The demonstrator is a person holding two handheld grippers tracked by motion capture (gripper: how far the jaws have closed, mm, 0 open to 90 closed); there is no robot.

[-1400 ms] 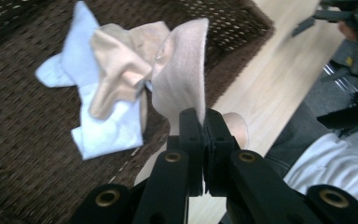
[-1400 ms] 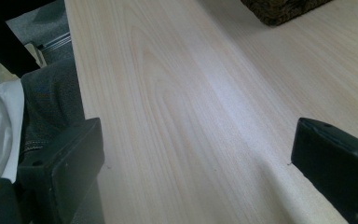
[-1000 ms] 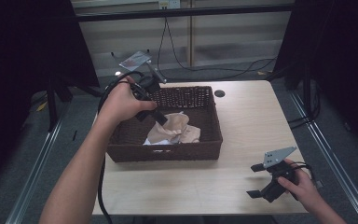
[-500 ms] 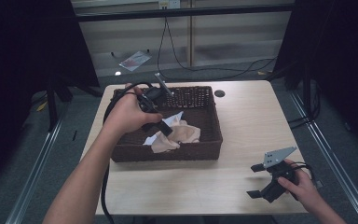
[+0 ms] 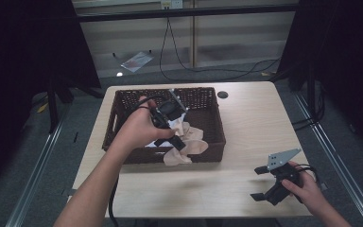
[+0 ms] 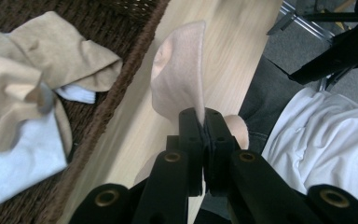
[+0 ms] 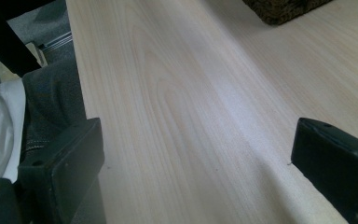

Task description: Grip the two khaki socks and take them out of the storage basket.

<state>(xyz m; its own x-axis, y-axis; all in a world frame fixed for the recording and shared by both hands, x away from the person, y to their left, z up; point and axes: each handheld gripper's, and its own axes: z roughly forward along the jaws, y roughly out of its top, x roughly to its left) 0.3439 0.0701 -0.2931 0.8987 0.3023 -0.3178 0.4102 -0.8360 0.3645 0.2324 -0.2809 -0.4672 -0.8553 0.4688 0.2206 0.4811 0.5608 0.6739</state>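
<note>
The high view is dim, its left and right edges lost in black, with only the pale worktop (image 5: 246, 123) evenly lit. Both gripper views are brighter; a soft sheen lies on the wood and the near jaws are blurred.

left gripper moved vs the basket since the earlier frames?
Yes. The left gripper, shut on a beige sock, has come from the basket's far-left corner toward its near wall, pulling the sock over the rim.

Beige sock's (image 6: 179, 77) lower end behind left gripper (image 6: 204, 122).
</note>
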